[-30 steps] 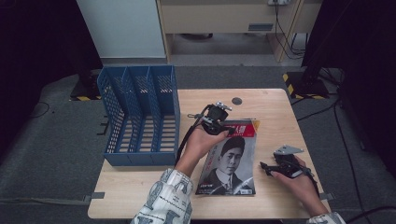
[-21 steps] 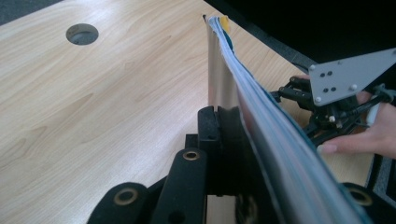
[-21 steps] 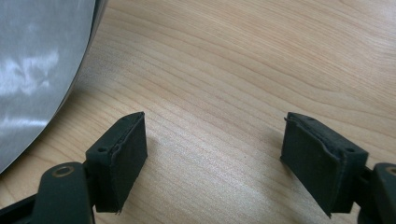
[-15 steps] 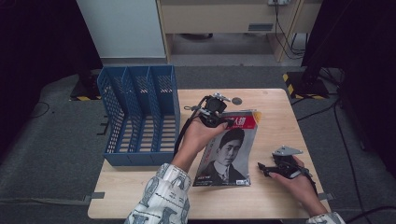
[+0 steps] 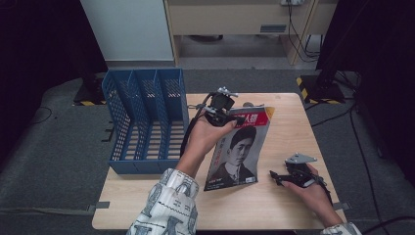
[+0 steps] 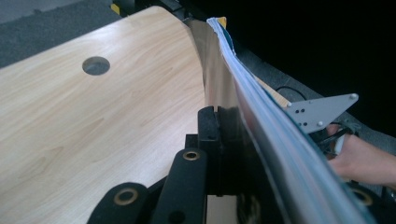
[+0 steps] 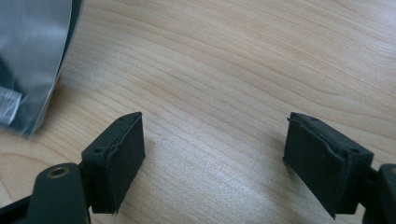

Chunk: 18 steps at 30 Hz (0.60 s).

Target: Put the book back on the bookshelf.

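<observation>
A: One magazine (image 5: 238, 147), lifted at its far end off the table (image 5: 161, 200), clamped in the left gripper (image 5: 226, 116).
B: One blue rack (image 5: 147, 120), three slots. Right gripper (image 5: 277, 177) rests on the wood, jaws spread, empty.
A: The left gripper's far jaw is hidden behind the pages.

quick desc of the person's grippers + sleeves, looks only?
Both grippers are black with two flat rectangular jaws. The right gripper carries a grey three-cornered plate. A black cable trails from the left gripper. Sleeves are pale with a dark print.
</observation>
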Motion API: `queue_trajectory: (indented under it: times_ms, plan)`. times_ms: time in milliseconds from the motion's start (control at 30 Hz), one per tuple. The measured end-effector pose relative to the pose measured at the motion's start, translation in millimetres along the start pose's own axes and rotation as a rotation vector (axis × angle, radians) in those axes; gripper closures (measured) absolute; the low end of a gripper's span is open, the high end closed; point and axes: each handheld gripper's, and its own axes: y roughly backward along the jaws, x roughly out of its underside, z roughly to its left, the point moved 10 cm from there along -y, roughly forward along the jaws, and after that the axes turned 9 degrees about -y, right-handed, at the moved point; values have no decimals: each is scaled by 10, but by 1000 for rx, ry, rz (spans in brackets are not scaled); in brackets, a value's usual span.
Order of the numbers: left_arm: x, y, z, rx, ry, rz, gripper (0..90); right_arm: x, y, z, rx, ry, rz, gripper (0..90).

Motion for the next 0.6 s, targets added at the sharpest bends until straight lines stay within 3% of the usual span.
queue_trajectory:
  times_ms: [600]
  plan:
    - [-134,262,74,-22,31,-41,864,3,1,5,1,-2,-2,205]
